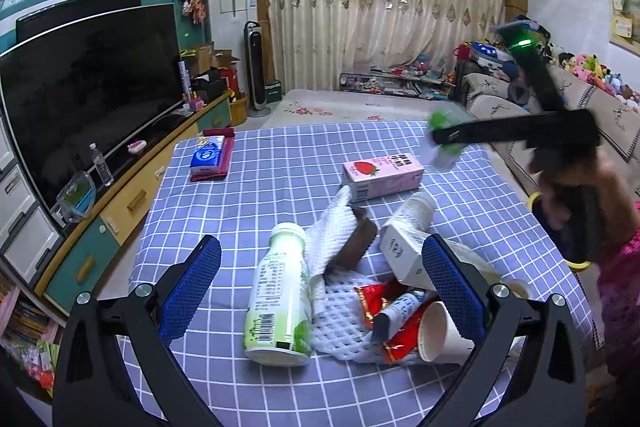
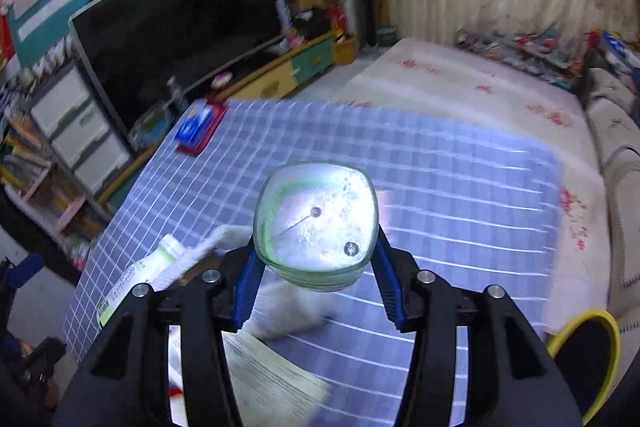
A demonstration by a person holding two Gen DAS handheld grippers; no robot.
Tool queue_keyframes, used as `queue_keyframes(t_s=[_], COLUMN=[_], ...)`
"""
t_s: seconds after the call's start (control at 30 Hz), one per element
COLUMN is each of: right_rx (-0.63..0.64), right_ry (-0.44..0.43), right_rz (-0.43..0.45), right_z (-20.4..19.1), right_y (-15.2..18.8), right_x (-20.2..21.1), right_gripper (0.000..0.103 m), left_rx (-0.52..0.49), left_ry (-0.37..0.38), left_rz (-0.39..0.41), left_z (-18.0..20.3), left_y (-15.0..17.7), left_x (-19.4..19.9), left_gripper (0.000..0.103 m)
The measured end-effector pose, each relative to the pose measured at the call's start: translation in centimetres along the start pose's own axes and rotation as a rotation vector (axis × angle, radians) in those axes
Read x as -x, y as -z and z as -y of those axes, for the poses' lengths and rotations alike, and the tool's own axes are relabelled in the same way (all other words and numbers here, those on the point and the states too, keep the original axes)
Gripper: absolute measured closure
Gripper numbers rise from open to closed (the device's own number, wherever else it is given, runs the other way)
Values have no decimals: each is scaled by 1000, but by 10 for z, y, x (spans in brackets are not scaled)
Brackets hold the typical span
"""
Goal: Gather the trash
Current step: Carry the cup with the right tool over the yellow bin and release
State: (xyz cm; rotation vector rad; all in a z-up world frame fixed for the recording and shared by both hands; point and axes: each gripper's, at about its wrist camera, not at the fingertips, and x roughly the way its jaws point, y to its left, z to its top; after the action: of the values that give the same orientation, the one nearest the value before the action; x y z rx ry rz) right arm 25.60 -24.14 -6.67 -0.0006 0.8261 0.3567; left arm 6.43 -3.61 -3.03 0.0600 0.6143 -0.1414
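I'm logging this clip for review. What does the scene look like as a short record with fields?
surface: table with blue checked cloth
left claw: open, above the trash pile, holding nothing
right claw: shut on a clear plastic cup, lifted off the cloth
lying trash: green-white bottle, pink strawberry carton, white foam net, red wrapper, paper cup
far corner: blue tissue pack

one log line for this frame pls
left gripper: open over trash pile | right gripper: shut on clear cup, lifted above table | yellow-rimmed bin: beside table
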Motion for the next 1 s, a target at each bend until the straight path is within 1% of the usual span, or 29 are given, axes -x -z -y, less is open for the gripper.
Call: queue_keyframes(t_s=[0.03,0.1,0.17,0.27,0.37,0.43,0.5,0.53,0.63,0.7,0.77,0.83,0.93,1.0], right_rx=[-17,-66,-113,-225,-326,-388,-427,-443,-461,-454,-462,-480,-492,-488], right_ry=[18,81,148,276,375,433,450,453,434,437,451,442,436,438], right_rz=[16,49,57,41,-9,-95,-188,-258,-429,-506,-557,-615,-678,-700], right_z=[11,42,74,136,190,227,252,266,288,298,306,314,320,320], right_y=[3,13,26,55,86,110,130,142,167,177,186,194,209,215], right_x=[11,38,56,78,84,73,53,37,-7,-27,-42,-54,-63,-65], right_gripper=[55,55,54,54,54,54,54,54,54,54,54,54,54,54], left_rx=[-3,-12,-20,-23,-23,-22,-25,-28,-42,-50,-56,-58,-57,-61], left_ry=[6,19,34,54,66,77,86,88,93,92,90,90,99,103], left_rz=[1,2,3,3,-3,-13,-20,-21,-22,-22,-29,-40,-61,-74], left_z=[2,7,12,17,24,29,32,35,42,45,47,48,46,46], left_y=[0,0,0,0,1,0,-1,-1,-2,-1,0,2,6,8], left_x=[0,0,-1,-3,-8,-11,-14,-14,-15,-15,-16,-18,-21,-25], left_gripper=[4,4,4,4,4,4,4,4,4,4,4,4,4,4])
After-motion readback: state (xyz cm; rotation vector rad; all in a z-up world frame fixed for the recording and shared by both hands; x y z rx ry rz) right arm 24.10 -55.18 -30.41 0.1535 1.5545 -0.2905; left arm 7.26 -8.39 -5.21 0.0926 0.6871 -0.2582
